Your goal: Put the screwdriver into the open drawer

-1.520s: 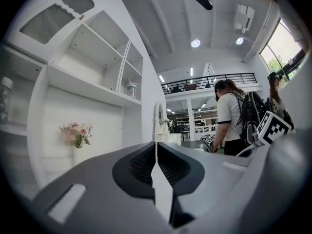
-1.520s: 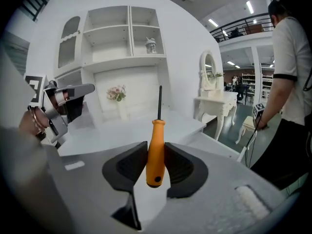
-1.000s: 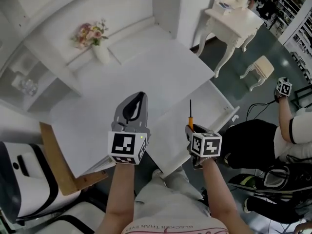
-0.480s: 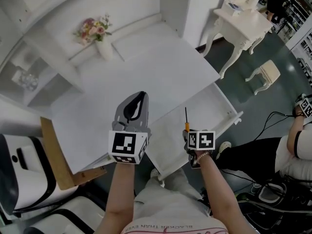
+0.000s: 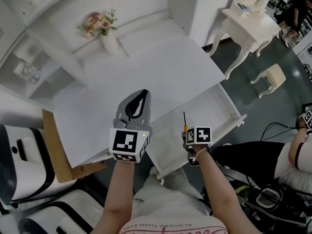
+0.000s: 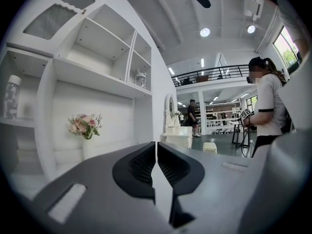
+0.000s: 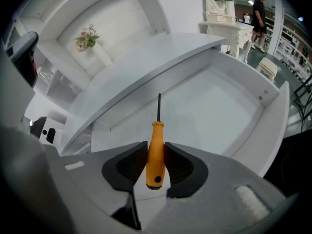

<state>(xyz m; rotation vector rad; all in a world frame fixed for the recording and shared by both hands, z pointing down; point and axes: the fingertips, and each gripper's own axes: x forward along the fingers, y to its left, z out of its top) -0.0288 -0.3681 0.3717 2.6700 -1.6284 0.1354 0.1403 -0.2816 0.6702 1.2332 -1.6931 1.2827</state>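
Note:
A screwdriver (image 7: 156,152) with an orange handle and a thin dark shaft is clamped by its handle in my right gripper (image 7: 156,149). Its shaft points forward and down into the open white drawer (image 7: 219,111). In the head view the screwdriver (image 5: 185,126) and right gripper (image 5: 188,136) hang over the near left part of the drawer (image 5: 233,112), which juts out from under the white desk (image 5: 146,77). My left gripper (image 5: 138,100) is held level over the desk's front edge. Its jaws (image 6: 156,155) are shut with nothing between them.
A vase of pink flowers (image 5: 108,40) stands at the back of the desk under white shelves. A wooden board (image 5: 56,150) leans at the desk's left end. A white side table (image 5: 248,26) and stool (image 5: 273,77) stand to the right. A person (image 5: 297,155) with a marker cube sits at right.
My right gripper has sunk toward the drawer with the screwdriver and tipped more steeply downward. The left gripper has stayed where it was.

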